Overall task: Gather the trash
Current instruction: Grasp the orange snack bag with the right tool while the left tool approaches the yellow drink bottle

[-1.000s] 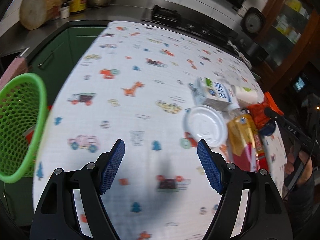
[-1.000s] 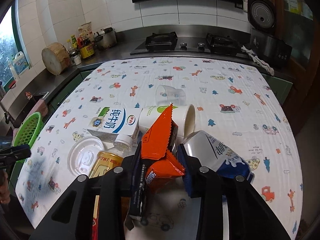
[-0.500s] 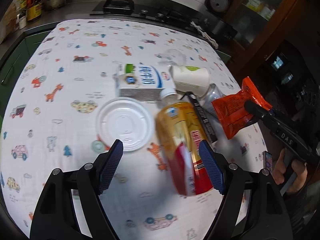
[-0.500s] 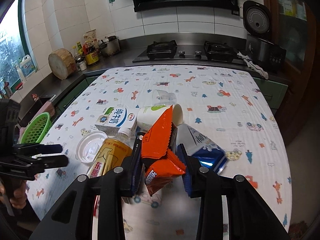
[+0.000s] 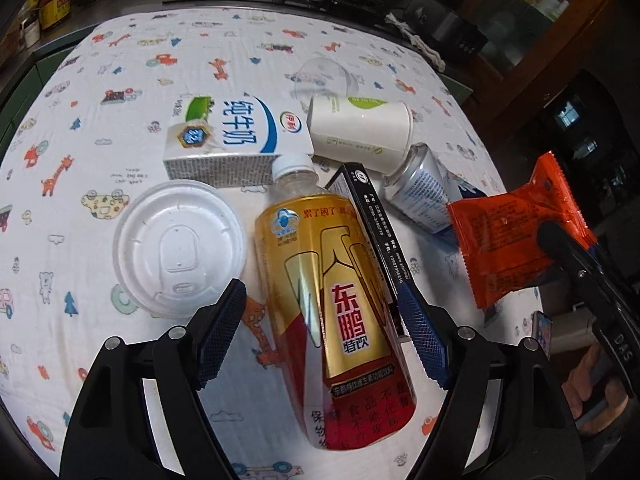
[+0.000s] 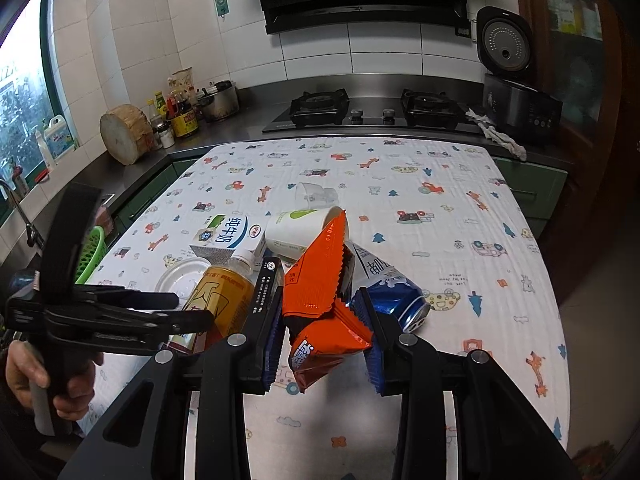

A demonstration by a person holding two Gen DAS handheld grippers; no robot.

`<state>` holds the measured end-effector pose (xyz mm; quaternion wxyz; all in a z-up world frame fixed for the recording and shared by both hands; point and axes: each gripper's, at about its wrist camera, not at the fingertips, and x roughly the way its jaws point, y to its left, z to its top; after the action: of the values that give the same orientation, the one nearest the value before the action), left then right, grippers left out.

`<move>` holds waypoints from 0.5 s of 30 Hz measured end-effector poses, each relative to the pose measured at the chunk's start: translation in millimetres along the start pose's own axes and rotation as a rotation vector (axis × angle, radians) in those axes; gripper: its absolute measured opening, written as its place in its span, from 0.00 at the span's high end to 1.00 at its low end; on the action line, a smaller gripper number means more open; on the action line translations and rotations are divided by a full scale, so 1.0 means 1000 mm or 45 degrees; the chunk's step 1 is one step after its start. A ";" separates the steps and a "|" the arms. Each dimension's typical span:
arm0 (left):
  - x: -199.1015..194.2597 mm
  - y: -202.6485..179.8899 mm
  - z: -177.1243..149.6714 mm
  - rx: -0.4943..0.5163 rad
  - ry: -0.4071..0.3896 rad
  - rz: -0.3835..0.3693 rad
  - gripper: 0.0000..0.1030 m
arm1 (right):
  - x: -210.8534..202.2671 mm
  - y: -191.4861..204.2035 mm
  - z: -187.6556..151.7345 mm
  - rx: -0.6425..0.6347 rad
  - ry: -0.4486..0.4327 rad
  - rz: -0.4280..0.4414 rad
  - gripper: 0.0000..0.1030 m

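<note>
My right gripper (image 6: 326, 340) is shut on an orange snack wrapper (image 6: 320, 280) and holds it above the table; the wrapper shows in the left wrist view (image 5: 516, 236) too. My left gripper (image 5: 320, 332) is open, its fingers on either side of a gold and red drink bottle (image 5: 332, 300) that lies on the table. Around the bottle lie a white plastic lid (image 5: 178, 248), a milk carton (image 5: 232, 144), a white paper cup (image 5: 360, 136), a black box (image 5: 376, 224), a blue and white can (image 5: 420, 192) and a clear cup (image 5: 324, 76).
The table has a cartoon-print cloth (image 6: 420, 184). A green basket (image 6: 90, 254) hangs at the table's left edge. A steel counter with a stove (image 6: 360, 112), bottles and a wood block (image 6: 124, 132) runs behind. A rice cooker (image 6: 516, 100) stands at the back right.
My left gripper has swung right from the basket side and come down over the drink bottle. My right gripper has lifted the orange wrapper higher off the pile.
</note>
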<state>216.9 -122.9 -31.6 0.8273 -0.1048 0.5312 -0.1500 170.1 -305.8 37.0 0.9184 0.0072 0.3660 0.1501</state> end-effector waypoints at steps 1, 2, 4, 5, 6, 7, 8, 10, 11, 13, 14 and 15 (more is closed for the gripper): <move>0.003 -0.001 0.000 -0.001 0.005 0.004 0.25 | -0.001 -0.001 -0.001 0.002 0.000 0.001 0.67; 0.006 -0.001 0.000 -0.005 0.009 0.004 0.25 | -0.001 -0.001 -0.001 0.002 -0.001 0.000 0.67; 0.010 -0.002 -0.001 -0.017 0.020 -0.003 0.25 | -0.002 -0.002 -0.002 0.005 0.000 0.001 0.67; 0.013 -0.002 -0.001 -0.022 0.029 -0.007 0.27 | -0.002 -0.002 -0.003 0.005 0.001 0.000 0.67; 0.016 -0.003 -0.002 -0.025 0.037 -0.011 0.27 | -0.002 -0.002 -0.003 0.004 0.002 0.000 0.67; 0.017 -0.003 -0.002 -0.024 0.037 -0.009 0.28 | -0.002 -0.002 -0.003 0.004 0.002 0.001 0.67; 0.018 -0.004 -0.003 -0.013 0.029 0.004 0.31 | -0.002 -0.002 -0.003 0.004 0.002 0.002 0.67; 0.017 -0.002 -0.004 -0.011 0.024 -0.006 0.31 | -0.002 -0.001 -0.004 0.003 0.004 0.004 0.67; 0.016 -0.001 -0.005 -0.013 0.022 -0.015 0.32 | -0.002 -0.001 -0.004 0.003 0.005 0.004 0.67; 0.014 0.000 -0.005 -0.001 0.019 -0.016 0.32 | -0.002 0.002 -0.004 -0.001 0.006 0.005 0.67; 0.013 0.001 -0.006 0.005 0.016 -0.012 0.32 | -0.002 0.003 -0.004 -0.002 0.005 0.006 0.67; 0.011 0.002 -0.007 0.005 0.012 -0.017 0.32 | -0.002 0.005 -0.004 -0.003 0.004 0.009 0.67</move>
<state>214.8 -124.8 -44.8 0.8239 -0.1058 0.5342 -0.1569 164.6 -302.3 36.1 0.9173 0.0072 0.3673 0.1539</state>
